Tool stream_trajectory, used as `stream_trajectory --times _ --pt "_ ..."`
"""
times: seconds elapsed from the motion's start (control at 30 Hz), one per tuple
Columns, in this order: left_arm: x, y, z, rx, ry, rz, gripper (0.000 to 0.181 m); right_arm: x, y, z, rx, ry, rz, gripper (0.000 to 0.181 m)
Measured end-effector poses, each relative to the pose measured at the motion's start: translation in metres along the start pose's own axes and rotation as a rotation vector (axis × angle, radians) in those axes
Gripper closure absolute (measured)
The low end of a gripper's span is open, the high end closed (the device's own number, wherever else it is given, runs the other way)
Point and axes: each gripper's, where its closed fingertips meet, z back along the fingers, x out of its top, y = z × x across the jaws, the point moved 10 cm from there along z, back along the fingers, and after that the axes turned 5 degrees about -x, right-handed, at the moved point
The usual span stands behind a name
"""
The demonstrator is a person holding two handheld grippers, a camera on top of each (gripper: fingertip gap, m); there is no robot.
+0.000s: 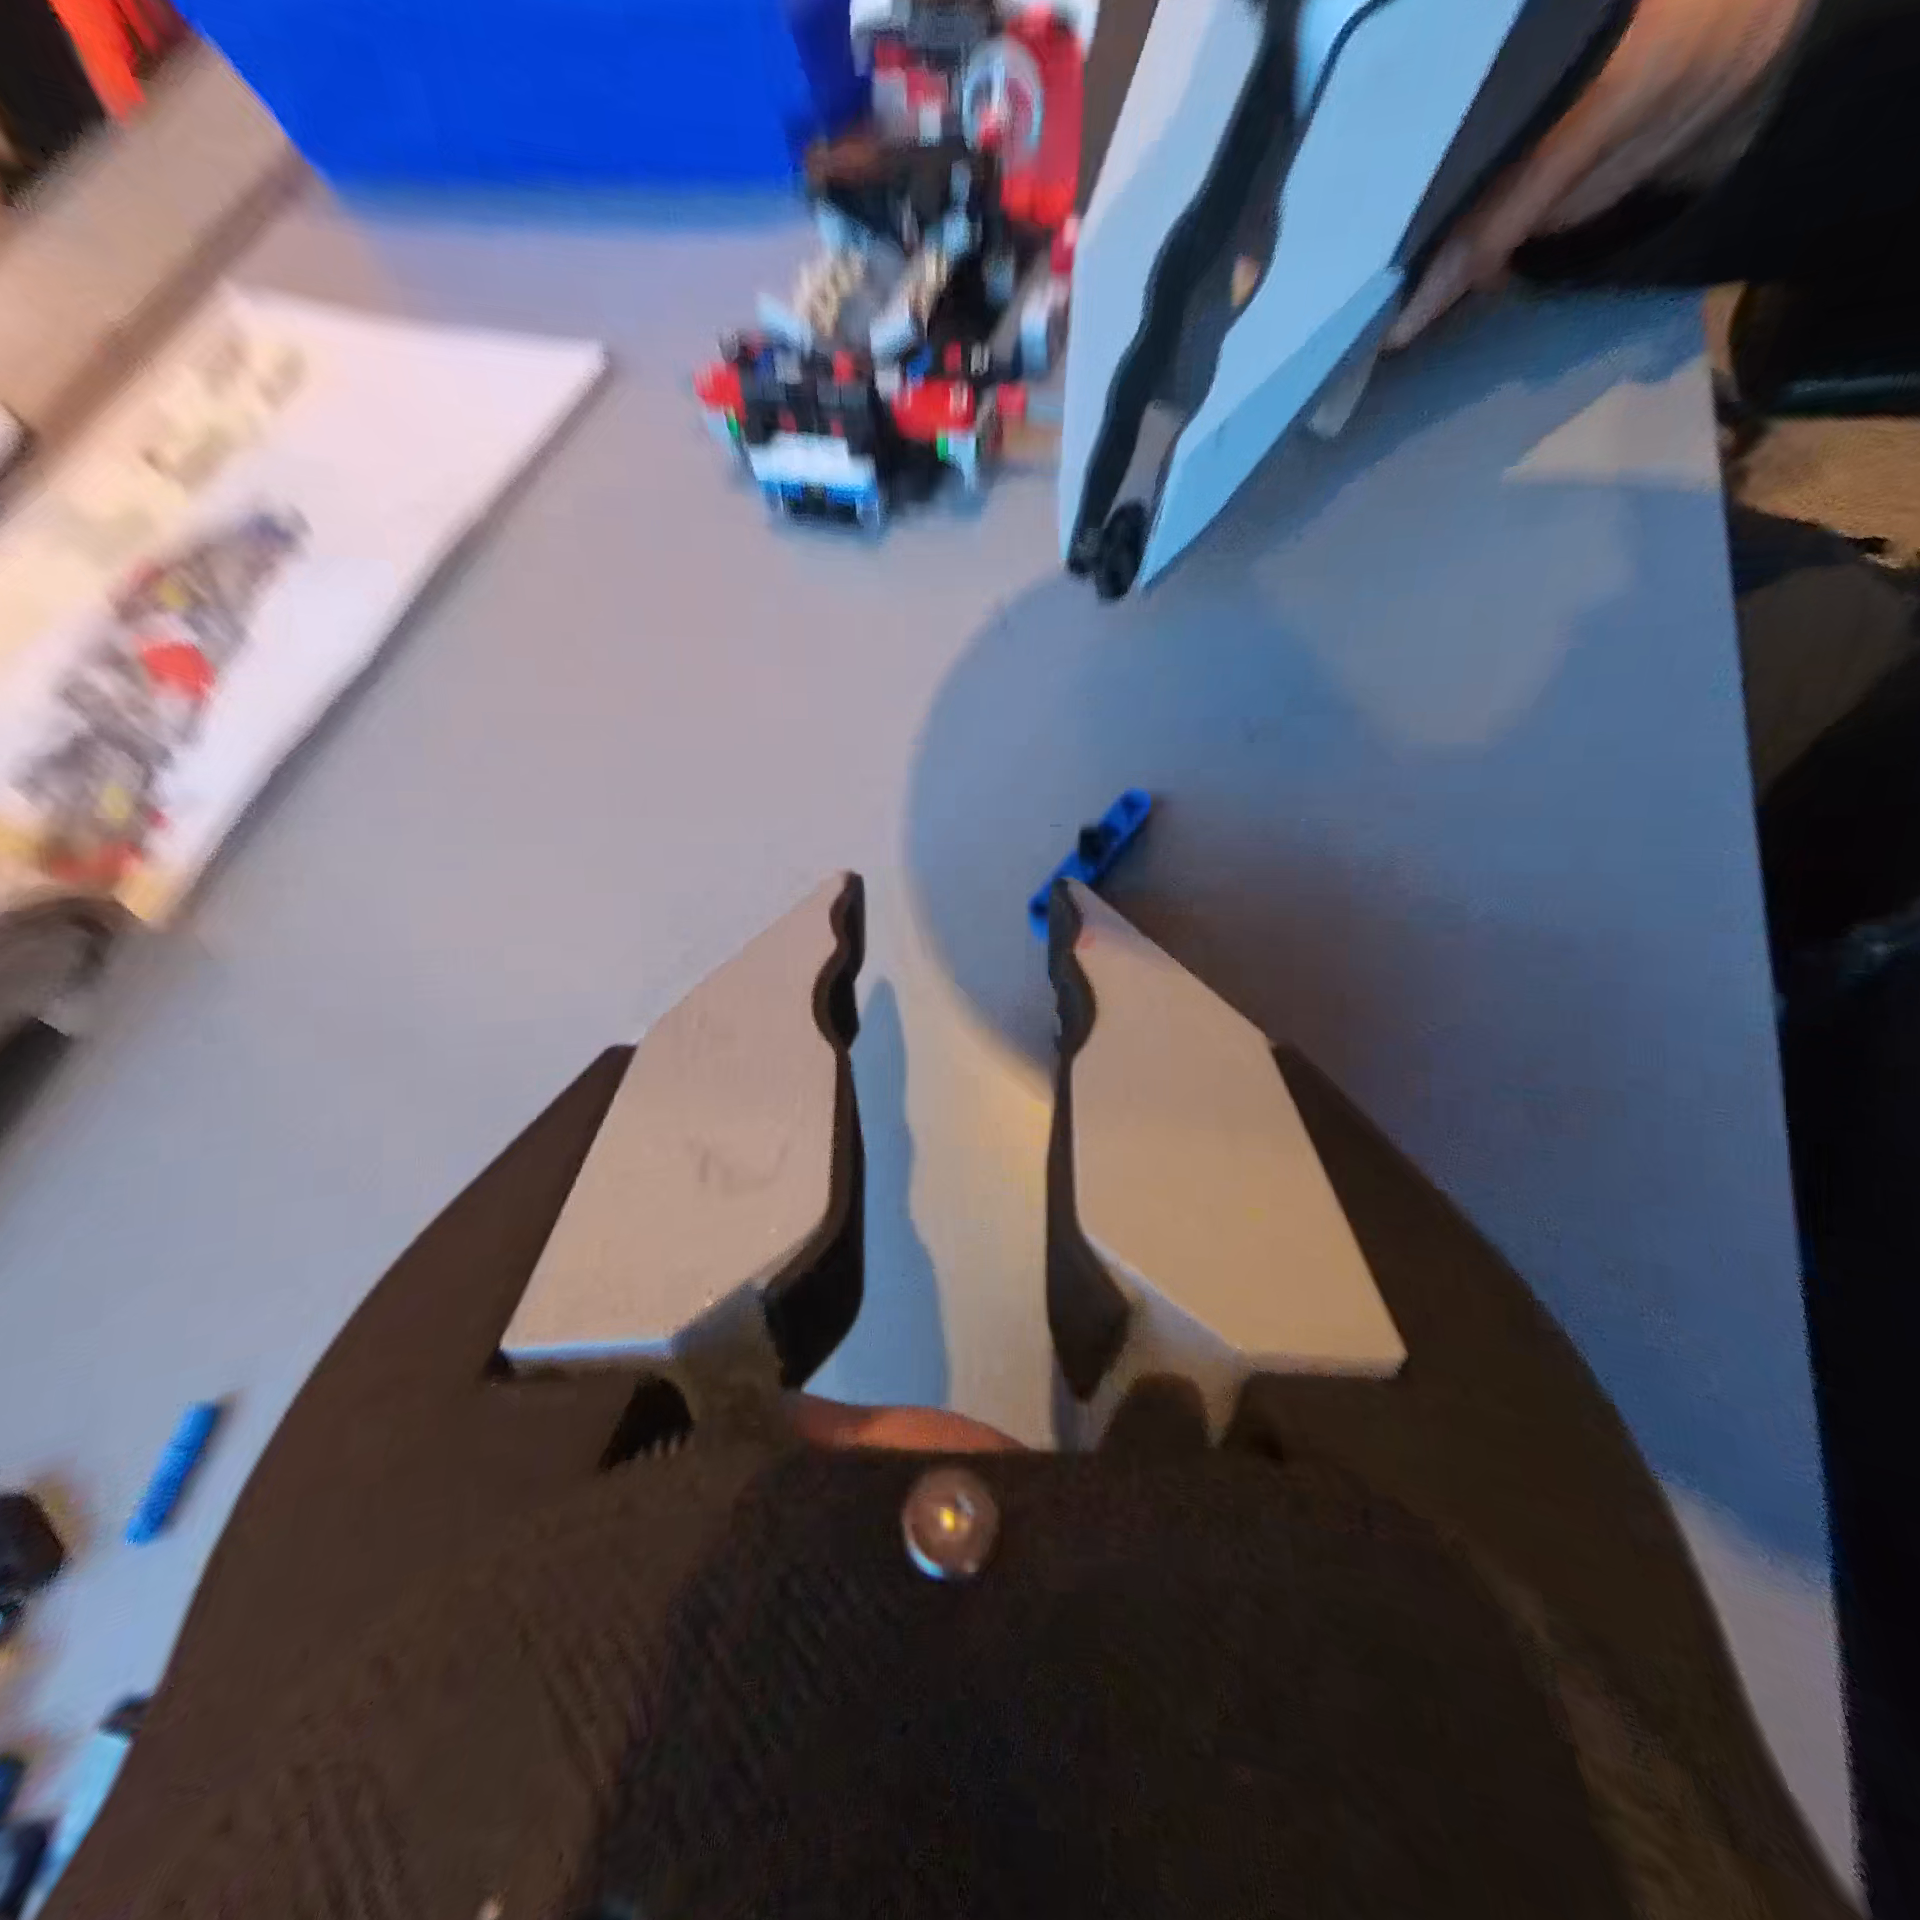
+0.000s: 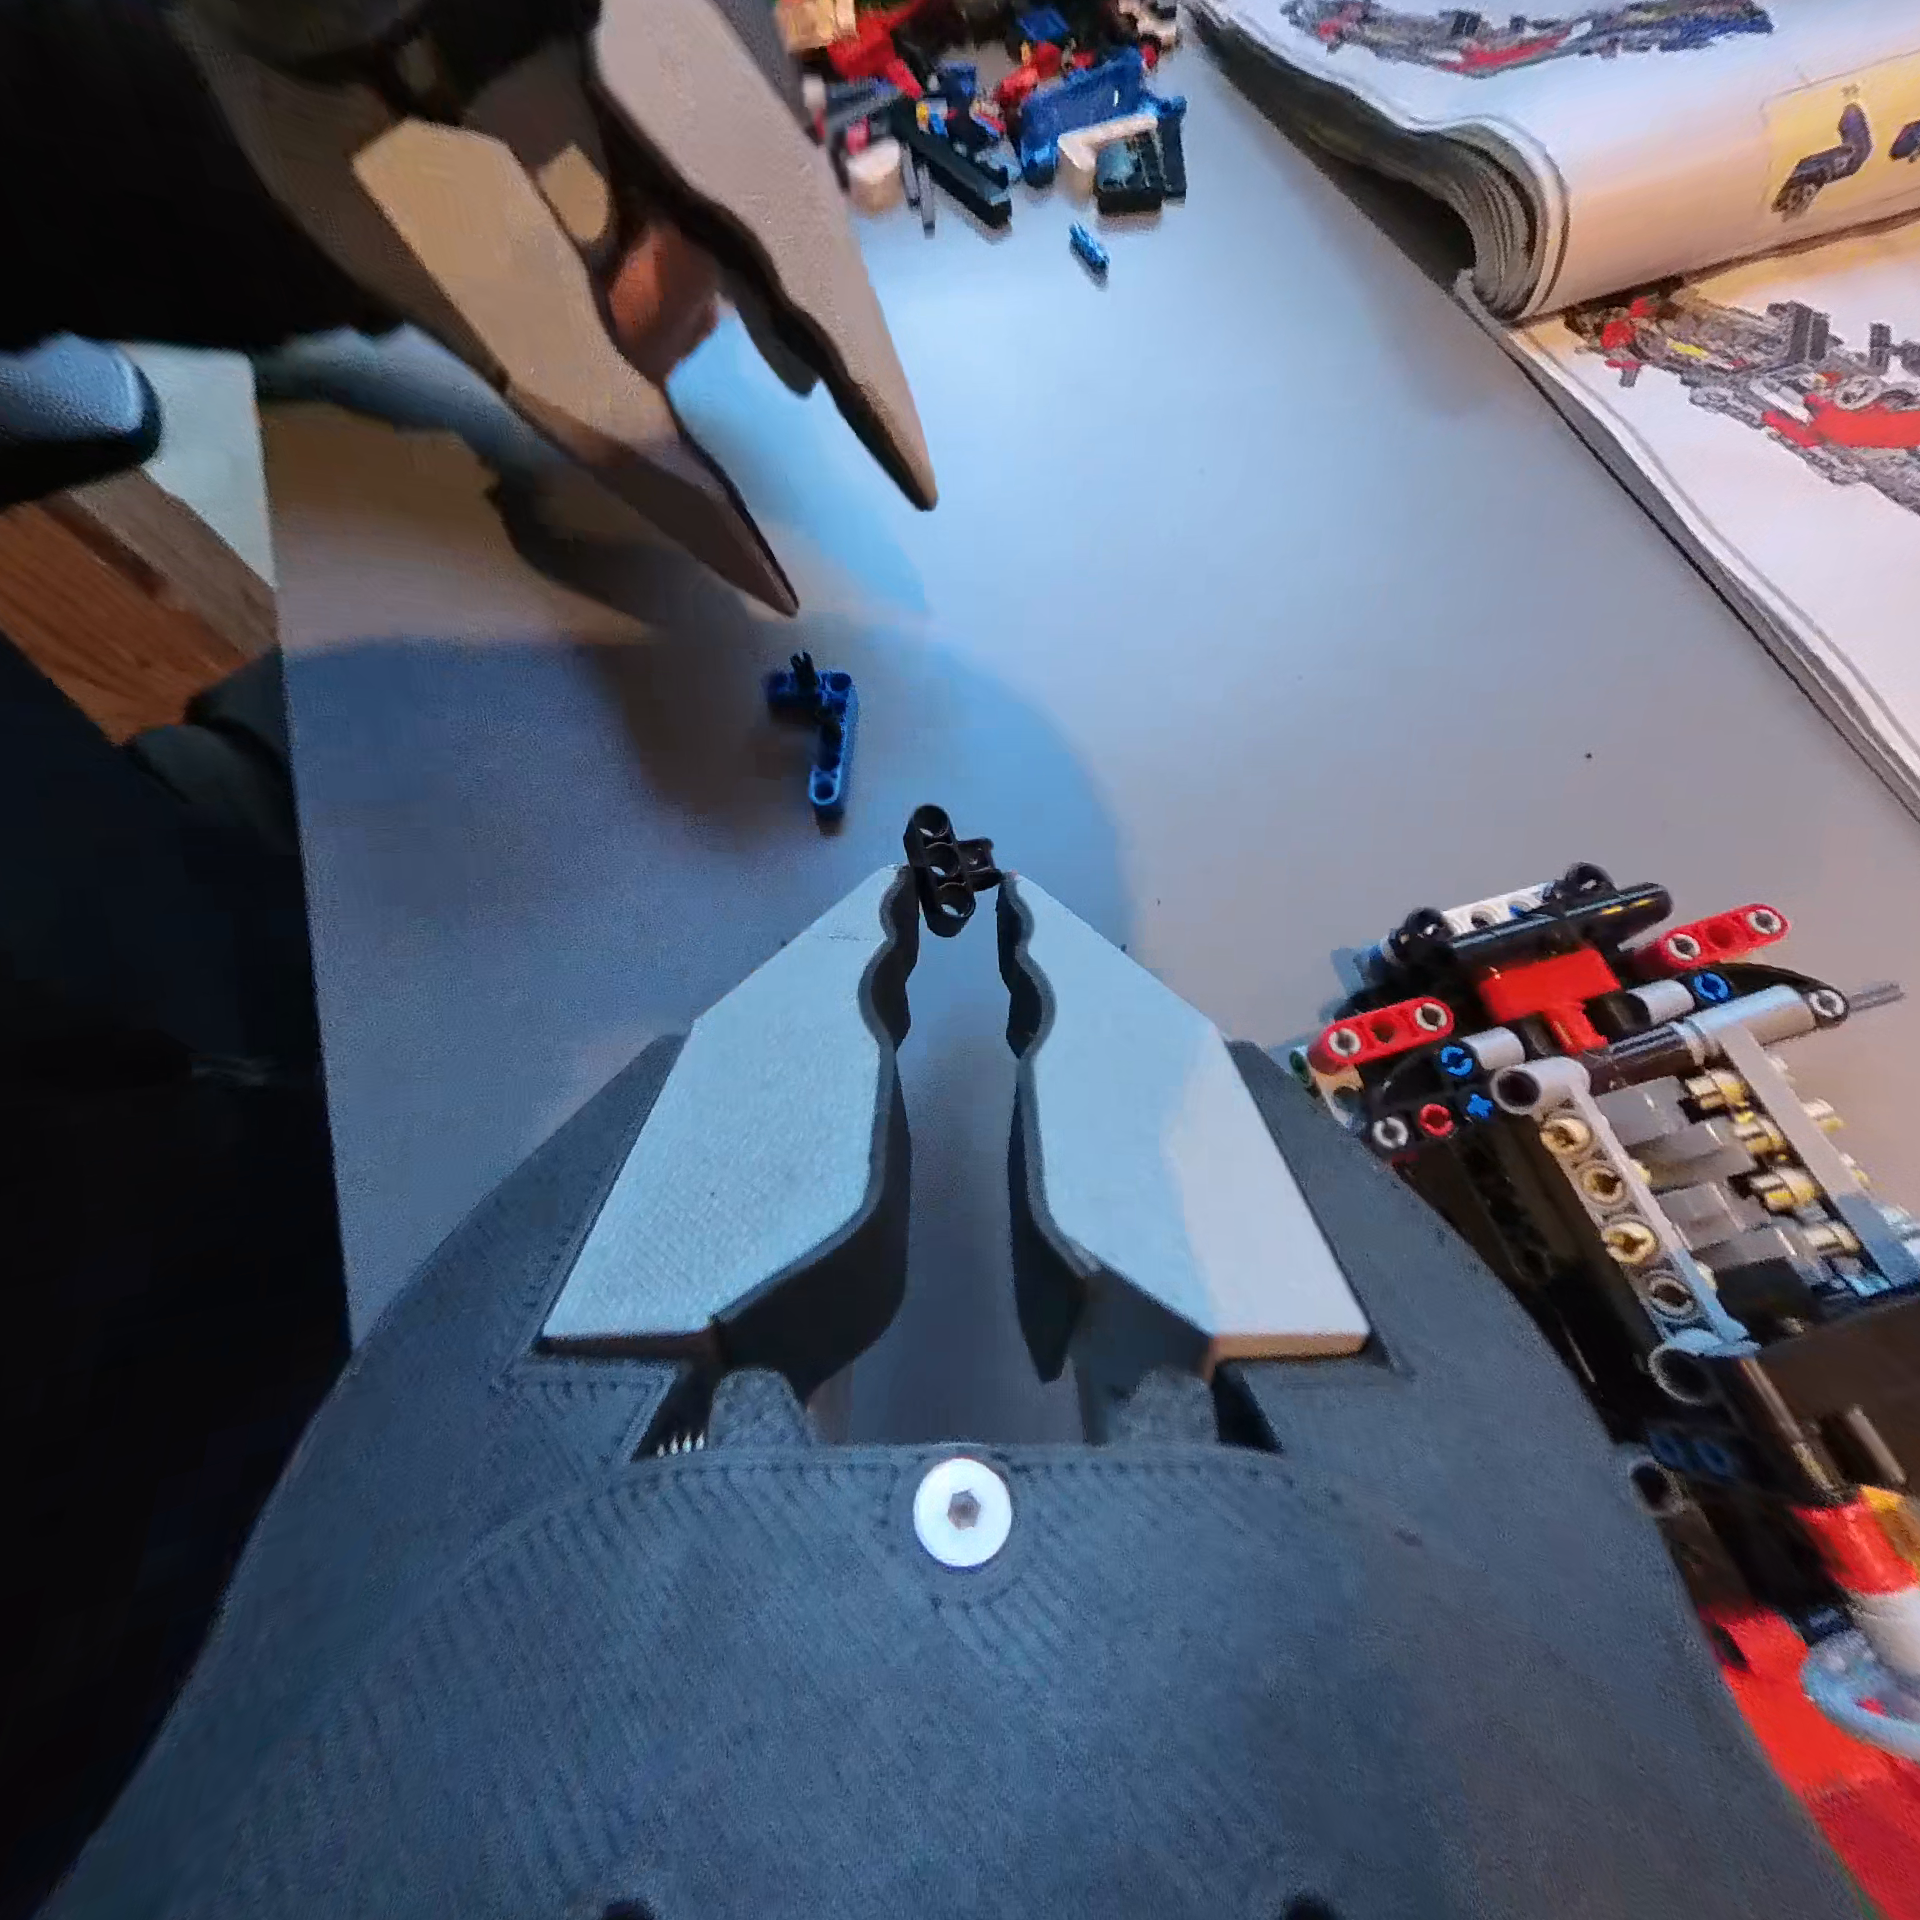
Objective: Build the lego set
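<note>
The right gripper [image 2: 948, 883] pinches a small black connector [image 2: 943, 868] at the very tips of its jaws, so only the piece's lower end is caught. The left gripper [image 1: 956, 904] is open and holds nothing, its tips poised over a blue beam [image 1: 1096, 854] that lies flat near the bench [image 1: 623, 831] edge closest to the person.

The likeliest slip is the black connector twisting or popping out, since hard, glossy plastic held by so little of its length gives the scalloped pads poor purchase. The blue beam is thin and low with a black pin standing up from it; closing on it at a slant could skate it across the smooth grey top, and it lies close enough to the edge to go over. Motion blur in the left view suggests a quick approach, which raises that chance.

Further out stands the half-built model [image 2: 1621, 1122], a dense block of black, grey and red beams, hard by the right gripper. An open manual [image 2: 1714, 364] lies toward the far side, beside a heap of loose parts [image 2: 997, 114]
</note>
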Motion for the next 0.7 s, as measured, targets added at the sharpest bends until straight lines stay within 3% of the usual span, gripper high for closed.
stream_trajectory --times 0.1,0.33,0.7 --pt "-0.012 0.004 -0.007 -0.074 0.146 0.106 0.145 -0.005 0.004 -0.008 -0.056 0.116 0.066 0.169" --pt "-0.013 -0.012 -0.004 -0.079 0.129 0.212 0.145 -0.008 0.018 -0.01 -0.125 0.167 0.121 0.169" --pt "-0.006 -0.044 -0.009 -0.118 0.132 0.196 0.147 -0.01 0.03 -0.001 -0.14 0.202 0.1 0.159"
